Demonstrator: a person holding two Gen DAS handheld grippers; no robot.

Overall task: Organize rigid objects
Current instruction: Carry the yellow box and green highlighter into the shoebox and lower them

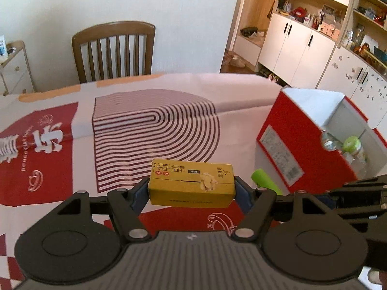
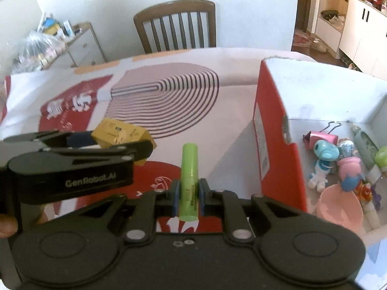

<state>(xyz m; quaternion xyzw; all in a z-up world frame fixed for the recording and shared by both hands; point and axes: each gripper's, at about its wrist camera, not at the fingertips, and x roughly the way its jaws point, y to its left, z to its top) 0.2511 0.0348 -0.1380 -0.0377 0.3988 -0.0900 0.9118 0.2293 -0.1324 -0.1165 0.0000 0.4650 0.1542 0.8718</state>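
Observation:
My left gripper is shut on a yellow carton, gripped by its two short ends and held level above the table; the same carton shows in the right wrist view between the left gripper's fingers. My right gripper is shut on a green cylinder that points away from the camera, lifted off the cloth. The cylinder's tip pokes into the left wrist view beside the carton. Both hover left of a red open box.
The red box holds several small items: a pink bowl, toy figures, a binder clip, a green-capped bottle. A printed red and white cloth covers the table. A wooden chair stands behind it.

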